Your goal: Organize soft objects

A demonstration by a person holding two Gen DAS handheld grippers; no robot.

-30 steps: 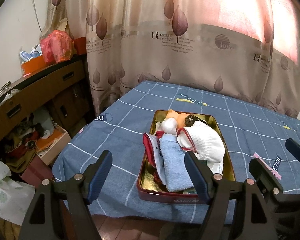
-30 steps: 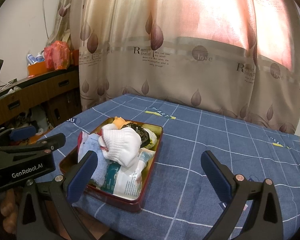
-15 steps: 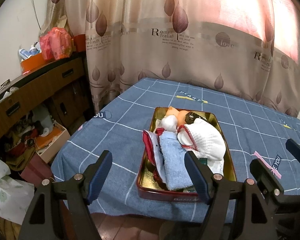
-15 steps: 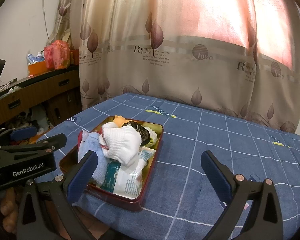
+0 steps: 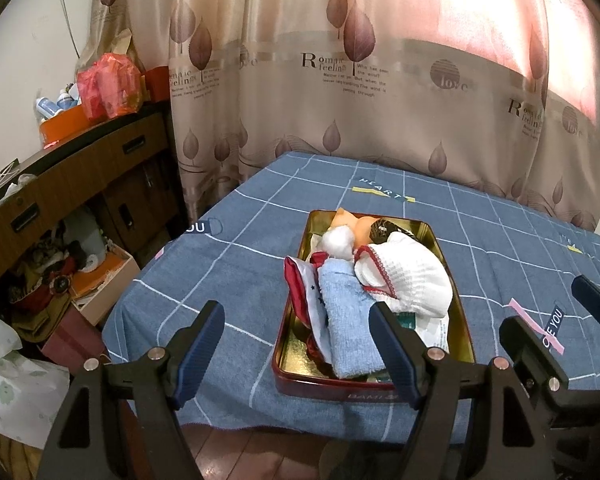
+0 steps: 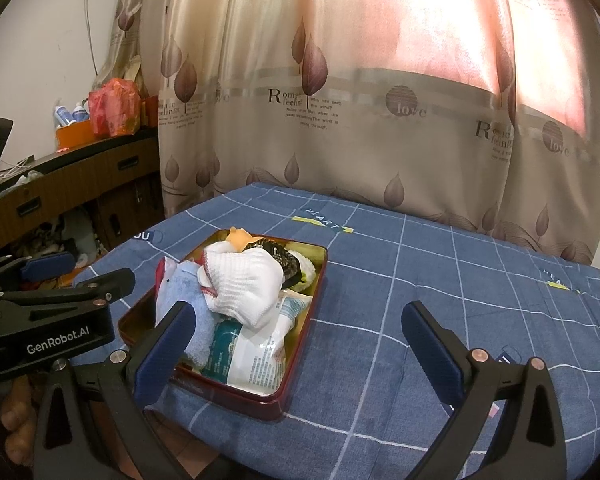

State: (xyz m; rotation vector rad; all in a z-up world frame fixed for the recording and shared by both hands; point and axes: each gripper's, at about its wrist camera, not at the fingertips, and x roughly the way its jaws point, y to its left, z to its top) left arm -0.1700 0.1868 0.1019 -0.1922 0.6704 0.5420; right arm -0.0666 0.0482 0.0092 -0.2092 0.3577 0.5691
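A red tin with a gold inside (image 5: pixel 296 382) (image 6: pixel 300 376) lies near the front edge of the blue checked tablecloth (image 5: pixel 260 248). Packed into it are a white knitted sock (image 5: pixel 408 276) (image 6: pixel 244 280), a rolled light-blue towel (image 5: pixel 348 320) (image 6: pixel 180 284), a red-and-white cloth (image 5: pixel 302 288), a white ball (image 5: pixel 340 236), an orange plush (image 5: pixel 356 222) and a plastic packet (image 6: pixel 256 356). My left gripper (image 5: pixel 296 340) hangs open just short of the tin's near end, holding nothing. My right gripper (image 6: pixel 300 344) stands open to the tin's right, also holding nothing.
A patterned curtain (image 5: pixel 340 80) closes off the back. A wooden cabinet (image 5: pixel 80 176) stands at the left with an orange tub and a red bag (image 5: pixel 108 88) on top. Boxes and clutter (image 5: pixel 52 272) lie on the floor beside the table's left edge.
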